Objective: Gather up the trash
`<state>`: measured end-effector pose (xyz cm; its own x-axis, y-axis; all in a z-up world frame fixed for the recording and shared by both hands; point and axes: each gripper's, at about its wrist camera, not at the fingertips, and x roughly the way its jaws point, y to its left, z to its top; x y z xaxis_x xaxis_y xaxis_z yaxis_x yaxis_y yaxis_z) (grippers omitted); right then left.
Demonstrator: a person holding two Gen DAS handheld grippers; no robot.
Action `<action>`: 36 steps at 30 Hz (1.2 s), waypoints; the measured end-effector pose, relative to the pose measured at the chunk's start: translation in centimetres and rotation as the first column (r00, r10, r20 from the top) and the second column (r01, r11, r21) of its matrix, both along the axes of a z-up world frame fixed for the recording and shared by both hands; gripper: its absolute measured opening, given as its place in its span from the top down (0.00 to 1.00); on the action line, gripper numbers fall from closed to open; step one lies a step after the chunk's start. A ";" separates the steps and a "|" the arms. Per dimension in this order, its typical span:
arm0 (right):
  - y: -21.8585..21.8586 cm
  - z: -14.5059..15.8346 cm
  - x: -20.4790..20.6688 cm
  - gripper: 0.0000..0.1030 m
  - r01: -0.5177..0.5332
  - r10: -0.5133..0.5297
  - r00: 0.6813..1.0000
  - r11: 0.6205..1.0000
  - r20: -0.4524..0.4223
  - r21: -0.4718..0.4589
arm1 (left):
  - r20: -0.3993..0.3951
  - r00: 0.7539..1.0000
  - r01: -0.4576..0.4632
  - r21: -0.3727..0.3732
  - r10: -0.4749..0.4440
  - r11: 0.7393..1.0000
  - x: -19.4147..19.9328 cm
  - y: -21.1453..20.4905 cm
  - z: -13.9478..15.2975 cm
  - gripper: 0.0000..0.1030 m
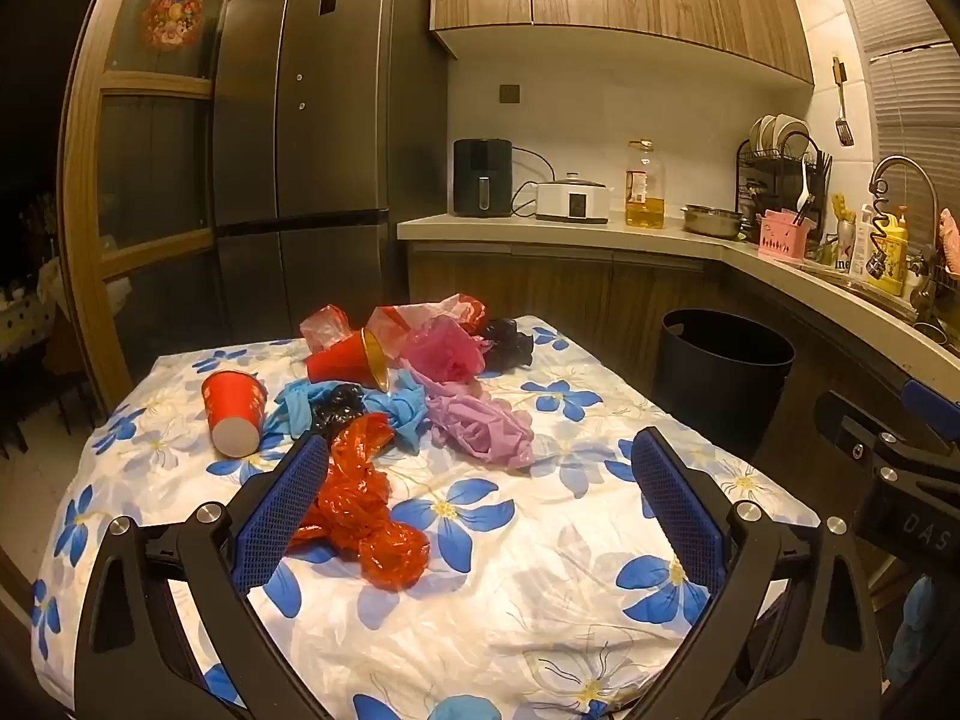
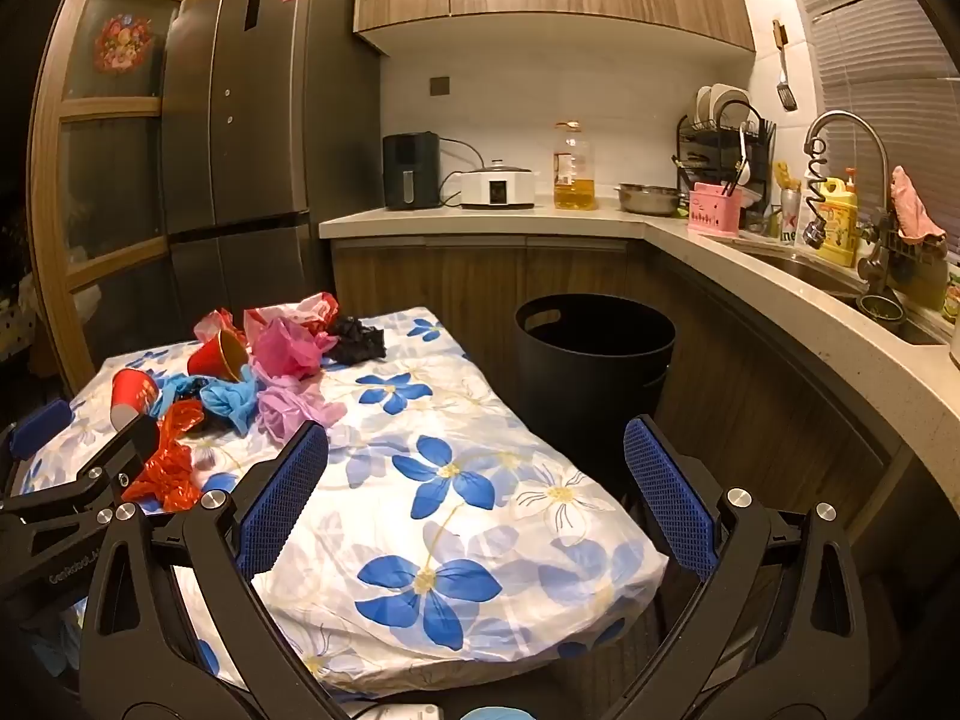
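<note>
Trash is heaped on the far left part of the flower-print tablecloth [image 1: 540,540]: a red cup [image 1: 233,414] on its side, a second red cup [image 1: 348,358], blue gloves [image 1: 396,405], an orange bag [image 1: 360,510] and a lilac bag [image 1: 480,429]. The left gripper [image 1: 480,516] is held wide open and empty, its left finger touching or just over the orange bag. The right gripper [image 2: 477,495] is likewise spread wide, nothing held. A black bin [image 2: 591,360] is seen just beside the table's right edge.
</note>
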<state>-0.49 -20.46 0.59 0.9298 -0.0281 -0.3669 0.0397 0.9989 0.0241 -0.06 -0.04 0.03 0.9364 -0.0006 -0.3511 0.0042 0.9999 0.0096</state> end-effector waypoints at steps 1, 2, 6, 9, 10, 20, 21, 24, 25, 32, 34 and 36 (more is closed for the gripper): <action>0.0 0.0 0.0 0.05 0.000 0.000 1.000 1.000 0.000 0.001 | 0.001 1.000 0.000 -0.001 0.000 1.000 0.0 0.0 0.0 0.05; 0.0 0.0 0.0 0.05 -0.001 0.001 1.000 1.000 0.000 0.000 | 0.002 1.000 -0.001 -0.001 0.001 1.000 -0.1 0.0 0.0 0.05; 0.0 0.0 0.0 0.05 -0.001 0.001 1.000 1.000 0.000 0.001 | -0.002 1.000 0.001 -0.007 -0.001 1.000 -0.2 0.1 0.1 0.05; -0.1 0.0 0.0 0.05 0.000 0.000 1.000 1.000 0.000 0.001 | -0.005 1.000 0.002 -0.008 -0.002 1.000 -0.3 0.0 0.1 0.05; -0.1 0.1 0.1 0.05 0.000 0.000 1.000 1.000 0.000 0.002 | -0.004 1.000 0.002 -0.008 -0.002 1.000 0.0 -0.1 0.0 0.05; -0.2 0.0 0.1 0.05 0.002 -0.002 1.000 1.000 0.001 0.001 | -0.006 1.000 0.001 -0.011 -0.002 1.000 0.1 -0.3 0.2 0.05; -0.2 0.0 0.1 0.05 0.001 -0.001 1.000 1.000 0.001 0.002 | -0.006 1.000 0.003 -0.013 -0.003 1.000 0.1 -0.3 0.1 0.05; -0.2 0.0 0.1 0.05 0.002 -0.002 1.000 1.000 0.000 0.000 | -0.006 1.000 0.002 -0.012 -0.002 1.000 -0.1 -0.5 0.2 0.05; -0.2 0.0 0.1 0.05 0.001 -0.001 1.000 1.000 0.000 0.001 | -0.006 1.000 0.003 -0.012 -0.003 1.000 -0.1 -0.5 0.2 0.05; -0.2 0.0 0.1 0.05 0.001 -0.001 1.000 1.000 0.000 0.002 | -0.007 1.000 0.010 -0.014 -0.010 1.000 -0.3 -0.7 0.1 0.05; -0.1 0.0 0.1 0.05 0.001 -0.001 1.000 1.000 -0.001 0.003 | -0.008 1.000 0.009 -0.015 -0.009 1.000 -0.3 -0.7 0.1 0.05; -0.1 -0.1 0.1 0.05 0.000 0.000 1.000 1.000 -0.002 0.004 | -0.008 1.000 0.010 -0.015 -0.010 1.000 -0.2 -0.6 0.1 0.05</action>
<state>-0.37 -20.51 0.54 0.9291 -0.0267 -0.3688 0.0398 0.9988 0.0278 -0.30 -0.65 0.13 0.9335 -0.0151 -0.3582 0.0139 0.9999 -0.0058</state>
